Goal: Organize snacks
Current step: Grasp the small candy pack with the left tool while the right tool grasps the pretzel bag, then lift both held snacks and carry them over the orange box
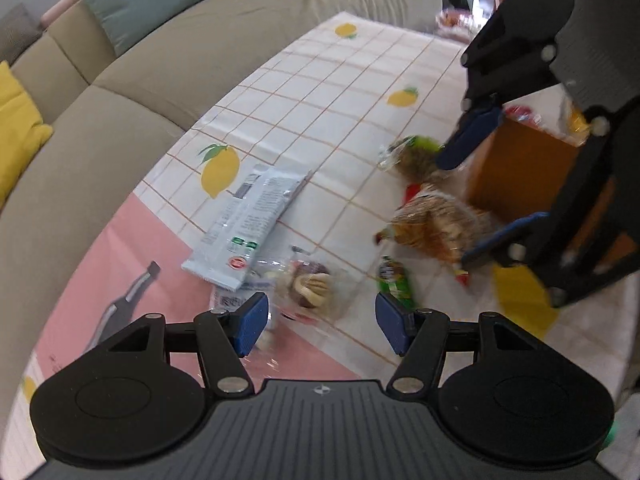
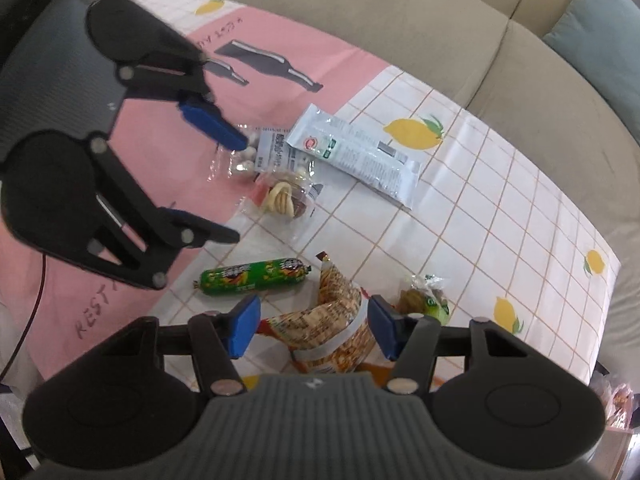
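Snacks litter the lemon-print tablecloth (image 2: 500, 184). At frame left the left gripper (image 2: 236, 188) hangs open above a clear pastry packet (image 2: 284, 196); lower centre, the right gripper (image 2: 312, 330) straddles a cracker bag (image 2: 332, 320), pads not visibly pressing.

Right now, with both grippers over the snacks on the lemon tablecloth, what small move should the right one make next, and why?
Probably ease the right gripper a little lower and close it. The orange-striped clear bag of biscuit sticks already sits between its blue pads, apparently not yet pinched. The orange cardboard box stands just beside it, and the left gripper hangs open over the clear pastry packet, out of the way.
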`<state>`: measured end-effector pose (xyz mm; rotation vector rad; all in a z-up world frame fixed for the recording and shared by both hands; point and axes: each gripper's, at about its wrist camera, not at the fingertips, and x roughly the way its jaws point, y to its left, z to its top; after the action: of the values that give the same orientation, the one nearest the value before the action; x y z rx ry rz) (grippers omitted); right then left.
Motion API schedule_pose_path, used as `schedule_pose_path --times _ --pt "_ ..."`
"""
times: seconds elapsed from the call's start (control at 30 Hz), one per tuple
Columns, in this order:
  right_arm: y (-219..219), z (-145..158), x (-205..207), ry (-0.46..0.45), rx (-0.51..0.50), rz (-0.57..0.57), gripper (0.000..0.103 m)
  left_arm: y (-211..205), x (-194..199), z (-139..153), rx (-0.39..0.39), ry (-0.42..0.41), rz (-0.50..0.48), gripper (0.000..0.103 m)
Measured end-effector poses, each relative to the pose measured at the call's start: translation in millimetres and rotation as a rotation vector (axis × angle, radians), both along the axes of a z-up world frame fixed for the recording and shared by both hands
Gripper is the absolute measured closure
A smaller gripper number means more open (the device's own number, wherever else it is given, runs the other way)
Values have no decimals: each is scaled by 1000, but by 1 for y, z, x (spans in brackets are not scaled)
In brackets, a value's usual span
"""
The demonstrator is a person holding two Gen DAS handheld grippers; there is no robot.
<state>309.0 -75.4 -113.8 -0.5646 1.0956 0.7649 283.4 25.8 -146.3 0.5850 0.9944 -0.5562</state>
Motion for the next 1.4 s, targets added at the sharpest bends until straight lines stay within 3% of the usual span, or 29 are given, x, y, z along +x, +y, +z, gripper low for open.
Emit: schedule_pose_path --times 0.2,0.27,0.4,0.57,0.67,1.03,1.4 --pt "9 -19 5 66 -80 116 38 -10 20 -21 54 16 -55 31" --pt "10 -25 5 65 -106 160 32 -13 24 -27 62 14 -66 31" --pt "14 -38 7 42 -158 227 29 -14 32 -36 54 28 -45 32" --pt "15 -47 7 37 -192 265 29 -12 33 -40 28 37 -18 46" --pt "15 -50 7 43 -188 256 31 -10 32 -39 7 46 4 55" --pt "15 -47 5 39 -153 171 51 -3 30 -39 -16 106 113 63" --pt "7 -31 -14 39 -36 50 56 18 -3 -24 -120 69 265 65"
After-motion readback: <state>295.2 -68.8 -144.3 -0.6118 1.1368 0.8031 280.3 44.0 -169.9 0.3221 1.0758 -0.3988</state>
